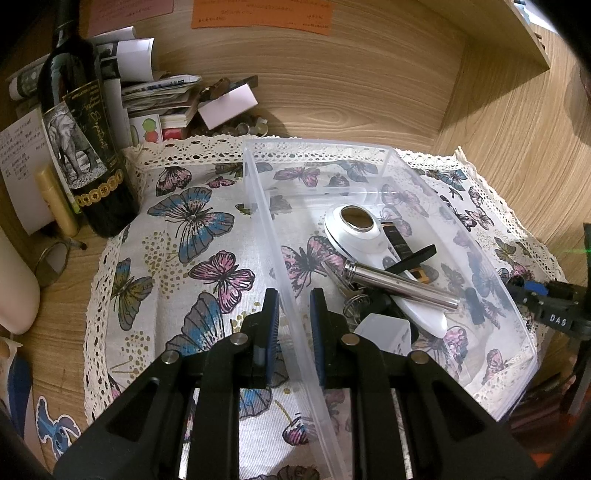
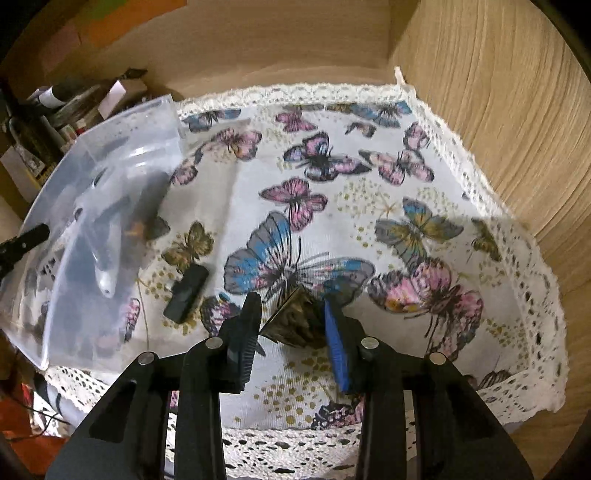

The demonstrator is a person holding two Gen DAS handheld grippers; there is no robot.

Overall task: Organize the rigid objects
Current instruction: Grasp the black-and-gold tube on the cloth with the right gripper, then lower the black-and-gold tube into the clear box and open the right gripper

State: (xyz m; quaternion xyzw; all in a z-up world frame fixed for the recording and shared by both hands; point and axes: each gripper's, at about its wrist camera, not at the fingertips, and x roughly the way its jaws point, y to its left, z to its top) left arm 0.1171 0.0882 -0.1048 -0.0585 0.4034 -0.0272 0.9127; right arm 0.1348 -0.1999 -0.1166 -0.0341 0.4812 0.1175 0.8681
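Left gripper (image 1: 291,325) clamping clear bin (image 1: 258,206) wall (jaws shut), right gripper (image 2: 291,325) around dark card (image 2: 295,321)

Wine bottle (image 1: 79,147), paper stack (image 1: 155,96), orange note (image 1: 262,13), butterfly cloth (image 1: 184,258)

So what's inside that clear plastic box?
Inside the clear box: a white handheld device, a silver metal tube across it, a black strap and a small frosted block. The things beneath the tube are partly covered and unclear.

"DAS" on the right tongs (image 1: 554,314) (bottle label illegible)
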